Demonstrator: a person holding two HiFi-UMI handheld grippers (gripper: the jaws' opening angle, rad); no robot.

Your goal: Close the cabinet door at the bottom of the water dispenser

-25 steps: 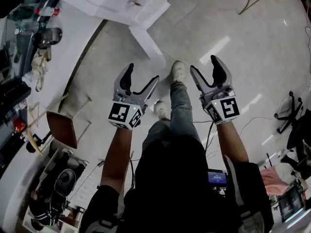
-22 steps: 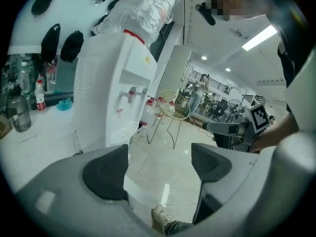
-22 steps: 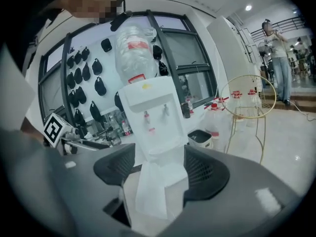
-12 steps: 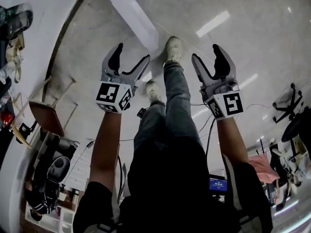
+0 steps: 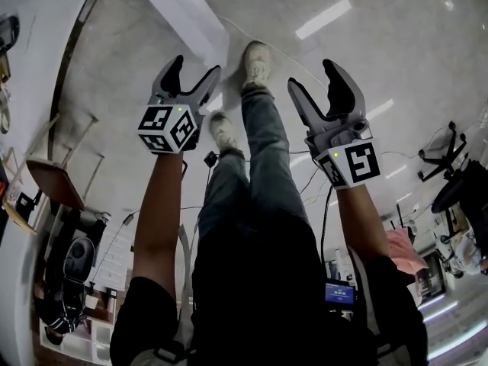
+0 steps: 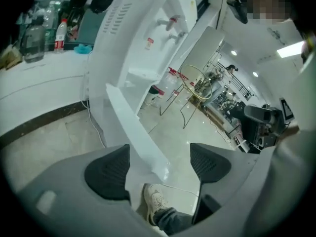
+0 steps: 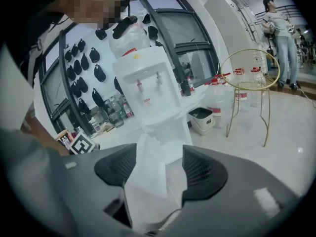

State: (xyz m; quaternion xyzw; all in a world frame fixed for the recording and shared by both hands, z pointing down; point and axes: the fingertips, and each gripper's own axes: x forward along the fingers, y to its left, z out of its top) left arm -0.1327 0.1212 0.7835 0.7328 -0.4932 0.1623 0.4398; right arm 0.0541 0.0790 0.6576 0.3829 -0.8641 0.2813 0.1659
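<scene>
The white water dispenser (image 7: 148, 93) stands ahead with its bottom cabinet door (image 7: 147, 174) swung open toward me. In the head view only that door's white panel (image 5: 187, 14) shows, at the top left. My left gripper (image 5: 194, 67) is open just below the panel and apart from it. In the left gripper view the door's edge (image 6: 133, 132) runs up between the pads (image 6: 107, 172) without touching them. My right gripper (image 5: 313, 75) is open too, and its jaws have just been closing a little with nothing between them. It points at the dispenser from further back.
The person's legs and pale shoes (image 5: 258, 56) stand between the grippers. Cables (image 5: 313, 178) trail on the glossy floor. A wooden chair (image 5: 57, 181) is at the left and an office chair (image 5: 450, 155) at the right. A gold wire chair (image 7: 249, 83) and a white bin (image 7: 201, 118) stand beside the dispenser.
The head view has swung, so the door panel slid to the top left edge. Both grippers sit higher in the picture, and the left one has rolled.
</scene>
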